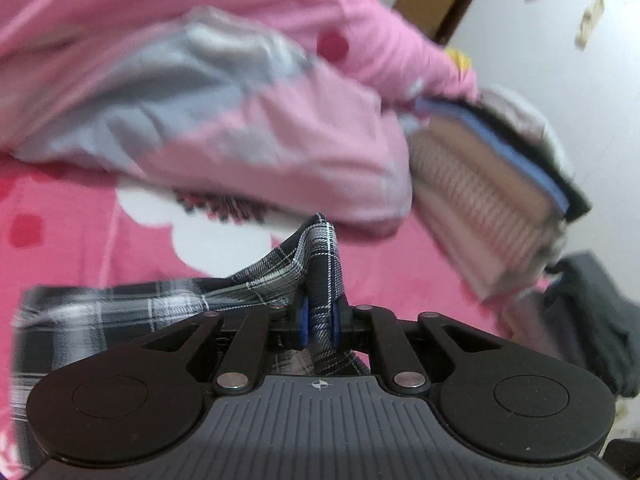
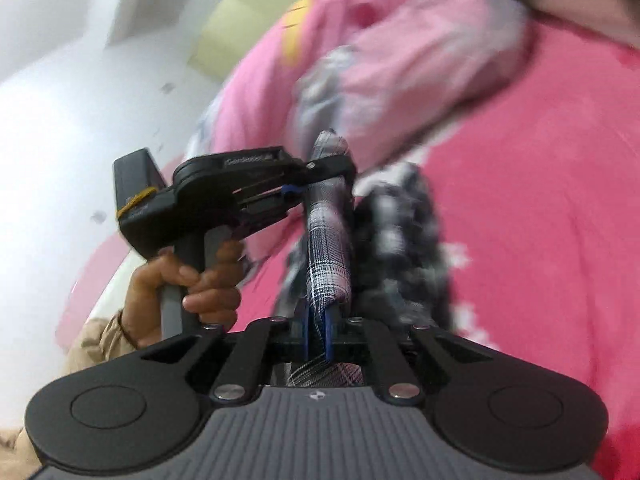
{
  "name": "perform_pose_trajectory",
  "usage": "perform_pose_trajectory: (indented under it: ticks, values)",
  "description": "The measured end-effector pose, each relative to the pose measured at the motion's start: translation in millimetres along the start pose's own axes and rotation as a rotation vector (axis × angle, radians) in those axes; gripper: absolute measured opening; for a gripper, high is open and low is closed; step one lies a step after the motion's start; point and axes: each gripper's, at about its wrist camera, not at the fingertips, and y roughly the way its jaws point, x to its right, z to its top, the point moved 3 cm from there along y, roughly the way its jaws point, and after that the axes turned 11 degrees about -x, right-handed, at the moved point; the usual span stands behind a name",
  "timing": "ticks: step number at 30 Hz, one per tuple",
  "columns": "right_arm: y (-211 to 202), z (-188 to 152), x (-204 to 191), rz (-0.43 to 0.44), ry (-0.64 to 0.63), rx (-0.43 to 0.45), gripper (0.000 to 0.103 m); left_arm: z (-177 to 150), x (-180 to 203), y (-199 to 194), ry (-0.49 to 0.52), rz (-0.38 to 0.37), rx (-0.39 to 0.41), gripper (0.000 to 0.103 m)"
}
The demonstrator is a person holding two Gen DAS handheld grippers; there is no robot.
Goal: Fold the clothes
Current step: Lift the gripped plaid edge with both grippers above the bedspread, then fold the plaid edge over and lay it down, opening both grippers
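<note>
Both claws are clamped on the same black-and-white plaid garment [image 1: 316, 276] above a pink bedspread [image 1: 80, 248]. The left claw [image 1: 319, 326] pinches a fold that trails toward 9 o'clock. In the right wrist view, the right claw [image 2: 318, 330] grips another fold, and the left claw [image 2: 328, 168], held by a hand [image 2: 188, 280], bites the cloth at 12 o'clock. A blurred pink-and-grey heap [image 1: 248, 120], perhaps bedding, lies beyond.
</note>
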Motion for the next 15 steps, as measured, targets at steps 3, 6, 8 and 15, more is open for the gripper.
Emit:
perform_pose_trajectory:
  ticks: [3, 6, 8, 15]
  values:
    - [2, -5, 24, 0.01, 0.101, 0.01, 0.007, -6, -12, -4, -0.066, -0.08, 0.012, 0.026]
    - [3, -4, 31, 0.031, 0.131, 0.018, 0.007, -9, -23, -28, -0.108, -0.155, 0.062, 0.041]
    - [3, 1, 30, 0.048, 0.126, 0.024, 0.007, -14, -29, -50, -0.095, -0.168, 0.096, 0.042]
    - [4, 2, 41, 0.011, 0.155, 0.01, 0.007, -61, -70, -109, -0.061, -0.001, 0.149, 0.044]
